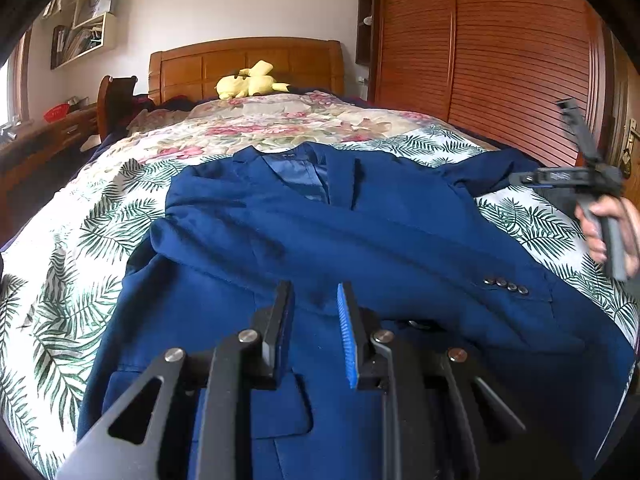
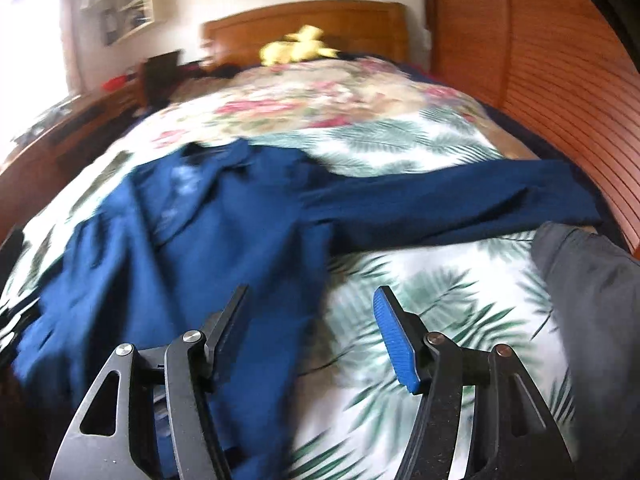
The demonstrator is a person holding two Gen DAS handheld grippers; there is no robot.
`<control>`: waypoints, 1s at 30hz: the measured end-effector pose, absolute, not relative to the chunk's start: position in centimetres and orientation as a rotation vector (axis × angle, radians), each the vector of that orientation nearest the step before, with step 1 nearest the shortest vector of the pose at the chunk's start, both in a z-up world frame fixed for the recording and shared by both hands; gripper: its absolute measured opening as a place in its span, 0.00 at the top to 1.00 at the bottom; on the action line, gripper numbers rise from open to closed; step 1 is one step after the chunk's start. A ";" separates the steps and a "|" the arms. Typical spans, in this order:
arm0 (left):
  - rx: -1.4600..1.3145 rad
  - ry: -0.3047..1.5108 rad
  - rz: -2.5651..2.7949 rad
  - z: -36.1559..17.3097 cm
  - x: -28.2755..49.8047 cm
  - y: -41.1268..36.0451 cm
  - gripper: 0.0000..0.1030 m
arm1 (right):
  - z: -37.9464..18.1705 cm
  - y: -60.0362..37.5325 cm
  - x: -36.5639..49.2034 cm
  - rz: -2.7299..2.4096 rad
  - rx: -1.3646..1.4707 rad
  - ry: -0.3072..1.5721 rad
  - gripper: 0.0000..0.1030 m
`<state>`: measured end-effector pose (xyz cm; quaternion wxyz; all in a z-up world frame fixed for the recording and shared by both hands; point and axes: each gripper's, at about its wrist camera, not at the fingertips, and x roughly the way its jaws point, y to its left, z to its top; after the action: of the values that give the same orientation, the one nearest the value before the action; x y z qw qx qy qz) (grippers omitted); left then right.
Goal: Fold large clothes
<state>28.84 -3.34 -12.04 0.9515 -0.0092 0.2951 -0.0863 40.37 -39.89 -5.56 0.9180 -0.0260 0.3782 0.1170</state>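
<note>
A dark blue suit jacket [image 1: 320, 248] lies face up on the bed, collar toward the headboard, one sleeve folded across its front with cuff buttons [image 1: 506, 285] showing. My left gripper [image 1: 314, 292] hovers open over the jacket's lower front, holding nothing. In the right wrist view, which is blurred, the jacket [image 2: 192, 248] lies to the left and its other sleeve [image 2: 460, 204] stretches out to the right. My right gripper [image 2: 310, 300] is open wide and empty above the jacket's right edge. It also shows in the left wrist view [image 1: 516, 179] near the outstretched sleeve.
The bed has a leaf-print cover [image 1: 72, 280] and a floral quilt [image 1: 280, 120] beyond. A yellow plush toy [image 1: 250, 80] sits by the wooden headboard [image 1: 244, 60]. A wooden wardrobe [image 1: 500, 52] stands right; a desk [image 1: 48, 136] left. A dark grey cloth [image 2: 592, 280] lies right.
</note>
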 end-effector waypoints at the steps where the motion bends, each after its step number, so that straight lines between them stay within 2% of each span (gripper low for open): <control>1: -0.018 0.601 -0.175 -12.1 28.8 -3.3 0.81 | -5.9 -41.0 41.9 0.206 -0.040 0.788 0.38; 14: -0.015 0.607 -0.180 -12.2 29.0 -3.4 0.81 | -10.2 -49.1 51.4 0.014 0.247 0.889 0.38; 20: -0.012 0.608 -0.183 -12.2 29.0 -3.4 0.81 | -10.2 -49.5 52.9 -0.025 0.262 0.881 0.39; 22: -0.010 0.612 -0.184 -12.3 29.0 -3.5 0.81 | -10.2 -49.1 53.4 -0.047 0.222 0.874 0.65; 23: -0.009 0.614 -0.184 -12.3 29.0 -3.5 0.81 | -10.2 -48.7 53.8 -0.049 0.183 0.876 0.97; 30: -0.010 0.609 -0.196 -12.2 28.8 -3.6 0.81 | -4.7 -43.1 52.1 0.073 -0.019 0.719 0.99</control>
<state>28.79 -3.57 -12.19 0.9493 -0.0049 0.2993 -0.0961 52.09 -43.07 -4.70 0.9353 -0.0095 0.3519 0.0359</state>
